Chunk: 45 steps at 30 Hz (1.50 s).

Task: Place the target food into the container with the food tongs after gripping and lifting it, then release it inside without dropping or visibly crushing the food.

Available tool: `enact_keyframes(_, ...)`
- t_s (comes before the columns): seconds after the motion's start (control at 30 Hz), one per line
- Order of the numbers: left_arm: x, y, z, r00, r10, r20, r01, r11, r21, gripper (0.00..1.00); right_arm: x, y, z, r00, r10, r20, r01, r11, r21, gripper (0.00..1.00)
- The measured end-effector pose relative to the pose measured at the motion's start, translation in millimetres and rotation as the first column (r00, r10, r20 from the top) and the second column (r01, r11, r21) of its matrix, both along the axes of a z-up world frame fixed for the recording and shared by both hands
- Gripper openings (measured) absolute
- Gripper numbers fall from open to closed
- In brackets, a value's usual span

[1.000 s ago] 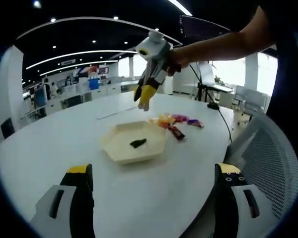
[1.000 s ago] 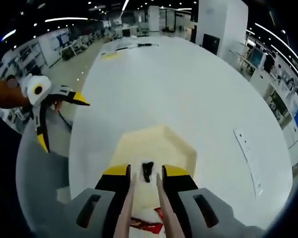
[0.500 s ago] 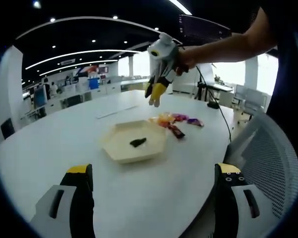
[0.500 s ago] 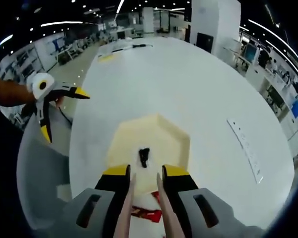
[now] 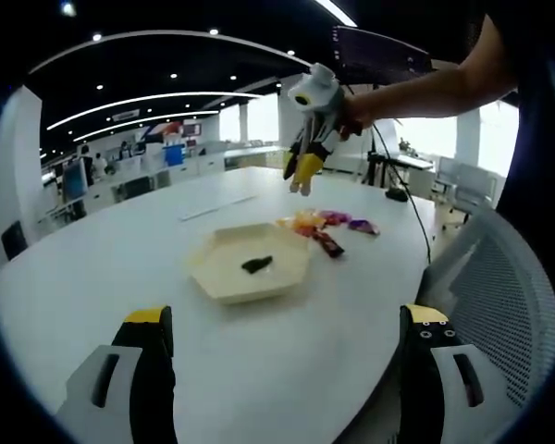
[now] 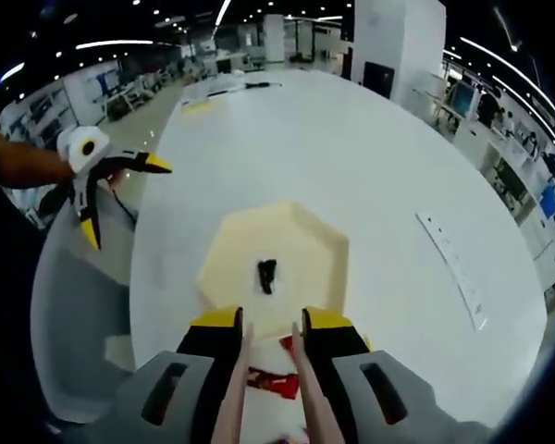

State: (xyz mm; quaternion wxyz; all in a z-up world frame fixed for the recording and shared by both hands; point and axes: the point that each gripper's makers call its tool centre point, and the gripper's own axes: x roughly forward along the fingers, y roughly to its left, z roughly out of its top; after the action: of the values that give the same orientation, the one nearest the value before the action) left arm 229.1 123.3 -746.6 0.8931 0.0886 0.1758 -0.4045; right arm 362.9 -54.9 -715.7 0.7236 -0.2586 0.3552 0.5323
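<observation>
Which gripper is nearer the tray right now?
Right. The right gripper hangs above the tray's far side; the left gripper stands wide open off the table edge.

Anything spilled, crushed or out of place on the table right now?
Nothing stands out. The dark food piece lies whole inside the cream tray, which sits flat on the white table. The snack wrappers lie in a loose pile beside it.

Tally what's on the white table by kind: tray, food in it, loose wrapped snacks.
Cream hexagonal tray: 1
Small dark food piece lying in the tray: 1
Loose wrapped snack packets in a cluster beside the tray: about 4, overlapping, exact count unclear
Flat white strip on the table: 1
Total: about 7
</observation>
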Motion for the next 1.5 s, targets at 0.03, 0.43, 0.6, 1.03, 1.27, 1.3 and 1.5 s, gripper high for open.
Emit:
enact_keyframes(0.03, 0.0, 0.0, 0.0, 1.000, 0.000, 0.000, 0.000, 1.000, 0.000, 0.99, -1.7, -1.5, -0.1, 1.000, 0.006, 0.002, -0.006, 1.000, -0.003, 0.25)
enact_keyframes(0.43, -0.1, -0.7, -0.1, 1.000, -0.002, 0.000, 0.002, 1.000, 0.001, 0.99, -11.1, -12.4, -3.7, 0.999, 0.052, 0.008, -0.052, 0.998, -0.017, 0.25)
enact_keyframes(0.6, -0.3, -0.7, -0.3, 1.000, -0.002, 0.000, 0.002, 1.000, 0.001, 0.99, -15.9, -14.5, -6.1, 0.997, 0.078, -0.005, -0.078, 0.997, -0.001, 0.25)
enact_keyframes(1.03, -0.4, -1.2, -1.2, 1.000, -0.004, -0.004, 0.004, 1.000, 0.004, 0.99, -25.5, -20.6, -16.8, 0.988, 0.156, 0.017, -0.156, 0.988, -0.006, 0.25)
enact_keyframes(1.27, -0.4, -0.6, -0.7, 1.000, -0.002, -0.004, 0.002, 1.000, 0.001, 0.99, -31.5, -22.9, -27.4, 0.980, 0.199, 0.008, -0.199, 0.980, -0.010, 0.25)
enact_keyframes(1.3, -0.3, -0.4, -0.7, 1.000, 0.000, -0.004, 0.000, 1.000, 0.001, 0.99, -34.3, -23.5, -29.9, 0.976, 0.216, 0.000, -0.216, 0.976, -0.018, 0.26)
enact_keyframes(1.5, 0.1, 0.1, -0.7, 1.000, 0.001, -0.004, -0.001, 1.000, 0.000, 0.99, -36.6, -23.6, -36.0, 0.967, 0.255, -0.002, -0.255, 0.967, -0.029, 0.25)
